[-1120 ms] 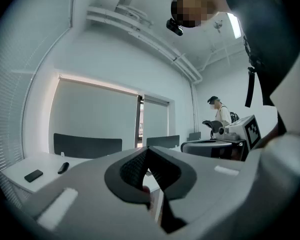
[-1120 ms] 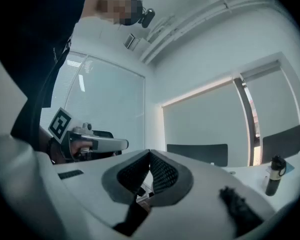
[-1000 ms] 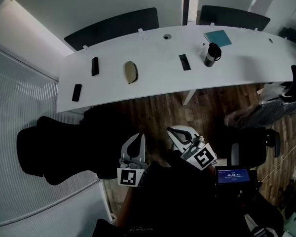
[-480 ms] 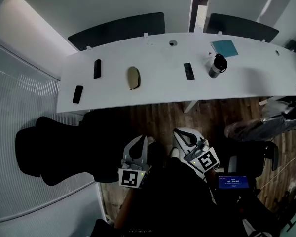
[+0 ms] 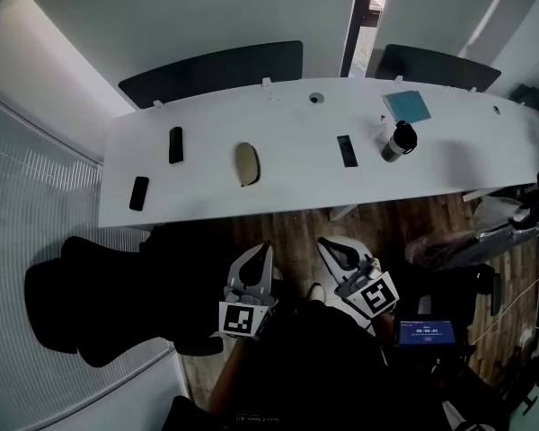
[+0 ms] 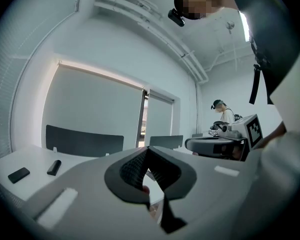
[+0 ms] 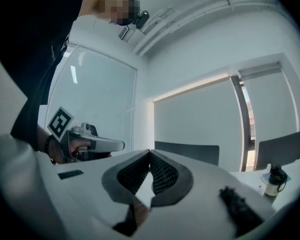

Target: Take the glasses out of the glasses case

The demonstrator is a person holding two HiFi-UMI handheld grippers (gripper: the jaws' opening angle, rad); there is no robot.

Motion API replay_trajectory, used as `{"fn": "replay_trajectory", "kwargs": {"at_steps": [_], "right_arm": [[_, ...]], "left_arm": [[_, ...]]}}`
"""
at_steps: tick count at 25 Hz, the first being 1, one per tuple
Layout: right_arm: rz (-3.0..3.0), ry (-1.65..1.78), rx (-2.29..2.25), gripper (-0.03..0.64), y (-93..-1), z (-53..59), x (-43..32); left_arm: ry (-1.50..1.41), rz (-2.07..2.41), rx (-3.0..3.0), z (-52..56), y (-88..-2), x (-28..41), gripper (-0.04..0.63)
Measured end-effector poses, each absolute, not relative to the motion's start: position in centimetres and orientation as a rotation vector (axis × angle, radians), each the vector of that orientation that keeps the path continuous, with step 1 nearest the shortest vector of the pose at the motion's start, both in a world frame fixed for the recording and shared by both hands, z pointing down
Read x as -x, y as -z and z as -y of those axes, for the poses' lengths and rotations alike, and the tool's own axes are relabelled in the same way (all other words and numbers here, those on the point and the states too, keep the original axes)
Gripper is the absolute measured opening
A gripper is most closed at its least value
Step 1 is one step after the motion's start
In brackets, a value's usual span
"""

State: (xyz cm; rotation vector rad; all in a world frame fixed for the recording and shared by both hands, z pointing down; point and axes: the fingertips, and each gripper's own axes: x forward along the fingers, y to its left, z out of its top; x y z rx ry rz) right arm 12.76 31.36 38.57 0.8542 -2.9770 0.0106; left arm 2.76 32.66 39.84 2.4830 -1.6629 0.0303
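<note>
The glasses case [image 5: 245, 163], a tan oval shell, lies closed on the long white table [image 5: 287, 182], left of its middle. My two grippers hang over the wooden floor in front of the table, well short of the case. The left gripper [image 5: 264, 250] is shut and empty, its dark pads meeting at the tip [image 6: 148, 149]. The right gripper [image 5: 327, 242] is likewise shut with nothing in it [image 7: 150, 153]. Each gripper view shows the other gripper beside it. The glasses themselves are not visible.
On the table lie a black bar [image 5: 175, 144], a second black bar [image 5: 139, 192], a dark remote [image 5: 345, 150], a bottle [image 5: 398, 140] and a teal notebook [image 5: 406, 106]. A black office chair [image 5: 90, 285] stands at my left, a small lit screen [image 5: 422, 330] at my right.
The table and case have drawn nearer in the head view as I move forward. Both grippers advanced toward the table's front edge and stayed shut.
</note>
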Motion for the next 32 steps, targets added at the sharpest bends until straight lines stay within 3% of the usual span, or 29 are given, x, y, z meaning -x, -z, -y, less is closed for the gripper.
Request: {"fn": "replay_trajectory", "kwargs": {"at_steps": [17, 32], "right_arm": [[2.83, -0.044, -0.928, 0.008, -41.4, -25.2, -1.0], [2.937, -0.014, -0.846, 0.008, -41.5, -18.5, 1.2]], "left_arm": [[0.005, 1.427, -2.535, -26.0, -42.3, 7.4, 0.008], [-0.081, 1.548, -2.508, -19.4, -44.5, 9.4, 0.008]]}}
